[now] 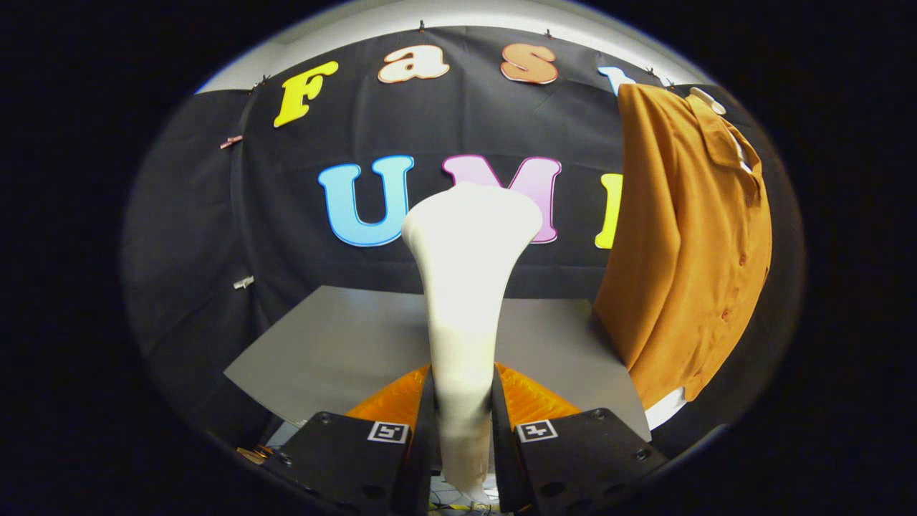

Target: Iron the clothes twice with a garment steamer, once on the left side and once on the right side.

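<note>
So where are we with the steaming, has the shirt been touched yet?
Done: the garment steamer is picked up, its handle clamped between the gripper fingers, head upright. In hand: it is held above the grey table, apart from the orange shirt hanging to its right against the booth wall. Left: both passes, left side and right side; no contact with the fabric shows.

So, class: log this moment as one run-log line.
tool: shut on white plastic garment steamer | steamer: upright, head raised | orange button-up shirt: hanging right, untouched

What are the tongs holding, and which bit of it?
The tongs are shut on the white garment steamer, gripping its narrow handle low down; the wide head sticks up ahead, left of the hanging orange shirt.
</note>
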Demonstrator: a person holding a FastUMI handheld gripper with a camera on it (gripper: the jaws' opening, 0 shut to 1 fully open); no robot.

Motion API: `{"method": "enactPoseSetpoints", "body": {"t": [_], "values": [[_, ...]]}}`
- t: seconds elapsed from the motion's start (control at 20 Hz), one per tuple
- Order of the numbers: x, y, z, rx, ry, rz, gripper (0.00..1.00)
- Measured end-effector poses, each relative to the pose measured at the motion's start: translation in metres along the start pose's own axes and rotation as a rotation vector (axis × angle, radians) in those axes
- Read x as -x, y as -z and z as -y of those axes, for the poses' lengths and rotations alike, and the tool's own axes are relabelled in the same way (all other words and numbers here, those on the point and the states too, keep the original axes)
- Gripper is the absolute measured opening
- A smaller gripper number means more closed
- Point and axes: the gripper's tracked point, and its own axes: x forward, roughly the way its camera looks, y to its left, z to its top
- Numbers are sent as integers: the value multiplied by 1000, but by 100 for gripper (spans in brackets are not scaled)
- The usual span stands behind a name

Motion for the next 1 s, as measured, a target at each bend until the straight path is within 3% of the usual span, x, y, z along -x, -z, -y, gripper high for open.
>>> {"method": "enactPoseSetpoints", "body": {"t": [0.15,0.55,1.0], "values": [[34,-12,-7,-43,-19,51,40],[113,-27,9,-46,37,200,40],[150,-40,110,-80,124,291,39]]}}
